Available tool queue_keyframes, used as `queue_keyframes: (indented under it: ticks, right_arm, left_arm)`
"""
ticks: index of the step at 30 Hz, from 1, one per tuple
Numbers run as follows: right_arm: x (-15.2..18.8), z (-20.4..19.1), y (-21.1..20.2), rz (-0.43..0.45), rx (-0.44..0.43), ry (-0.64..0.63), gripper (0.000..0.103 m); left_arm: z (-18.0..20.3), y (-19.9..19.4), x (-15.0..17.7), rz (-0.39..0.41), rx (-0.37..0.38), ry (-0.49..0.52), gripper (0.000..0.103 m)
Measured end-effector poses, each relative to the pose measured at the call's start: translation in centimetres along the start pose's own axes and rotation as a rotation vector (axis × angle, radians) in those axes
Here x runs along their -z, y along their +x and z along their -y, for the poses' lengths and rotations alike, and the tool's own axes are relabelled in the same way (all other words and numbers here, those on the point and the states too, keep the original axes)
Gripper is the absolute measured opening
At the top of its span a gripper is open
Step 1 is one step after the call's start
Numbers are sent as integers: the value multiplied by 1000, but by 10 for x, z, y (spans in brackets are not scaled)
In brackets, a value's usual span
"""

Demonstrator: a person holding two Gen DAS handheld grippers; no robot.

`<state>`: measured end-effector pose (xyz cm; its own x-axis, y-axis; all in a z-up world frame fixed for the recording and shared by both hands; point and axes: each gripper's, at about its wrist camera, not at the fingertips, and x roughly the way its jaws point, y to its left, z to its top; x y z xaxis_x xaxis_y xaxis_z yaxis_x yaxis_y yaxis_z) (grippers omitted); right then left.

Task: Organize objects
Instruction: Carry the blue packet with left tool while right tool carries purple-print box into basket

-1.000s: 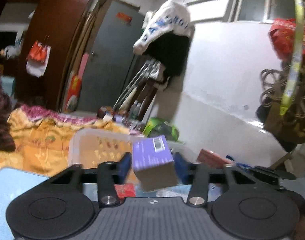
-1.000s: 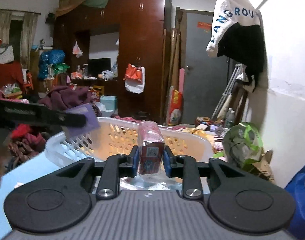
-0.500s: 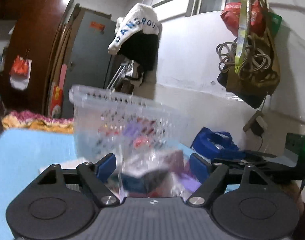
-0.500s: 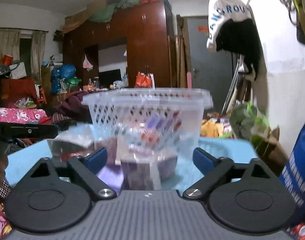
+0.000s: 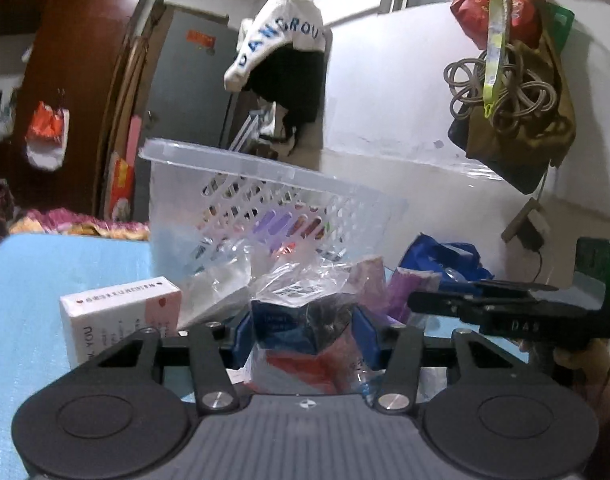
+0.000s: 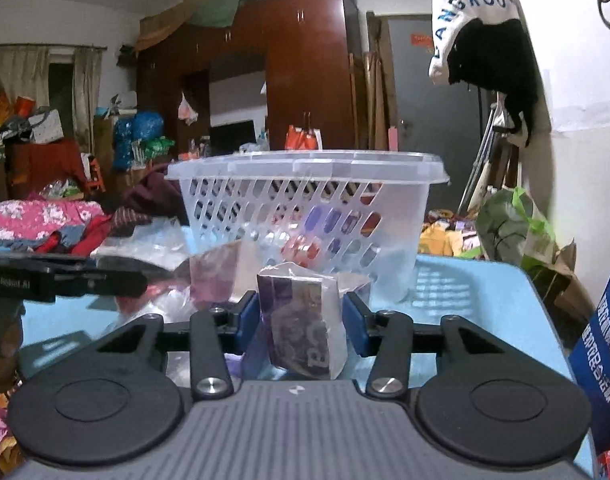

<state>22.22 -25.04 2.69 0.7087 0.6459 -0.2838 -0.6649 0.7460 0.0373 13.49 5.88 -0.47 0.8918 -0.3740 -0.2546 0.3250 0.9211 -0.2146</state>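
A clear plastic basket (image 5: 265,184) (image 6: 305,160) with several packets inside stands on the blue table (image 5: 45,272). In front of it lie plastic-wrapped packets. My left gripper (image 5: 303,334) is low over the table, its jaws closing, the pads against a dark blue wrapped packet (image 5: 297,326). In the right wrist view my right gripper (image 6: 301,316) is closing too, with a purple wrapped packet (image 6: 305,336) pressed between its pads. Each gripper shows at the edge of the other's view: the right gripper (image 5: 485,312) and the left gripper (image 6: 65,280).
A white and pink box (image 5: 117,312) stands on the table left of my left gripper. More purple packets (image 6: 213,276) and loose plastic lie before the basket. A blue bag (image 6: 601,340) stands at the table's right edge, and a white wall is close behind.
Both grippers came down from above the basket to the table in front of it. The purple box and the red packet they held are gone; the jaws opened wide, then closed on new packets.
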Motion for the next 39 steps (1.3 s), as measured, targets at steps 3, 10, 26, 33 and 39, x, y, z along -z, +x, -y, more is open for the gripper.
queue_keyframes:
  ticks: [3, 10, 26, 33, 39]
  right_arm:
    - [1, 9, 0, 11, -32, 48, 49]
    - [4, 3, -8, 68, 24, 27, 49]
    - [3, 4, -3, 64, 11, 31, 49]
    - [7, 3, -5, 81, 18, 30, 49]
    - [7, 2, -13, 129, 41, 27, 49]
  left_arm:
    - [0, -8, 2, 64, 4, 1, 54]
    - [-5, -20, 6, 164, 9, -32, 46]
    - [-1, -21, 7, 192, -9, -4, 44]
    - [0, -23, 8, 214, -5, 3, 44]
    - [-2, -30, 6, 231, 5, -13, 44]
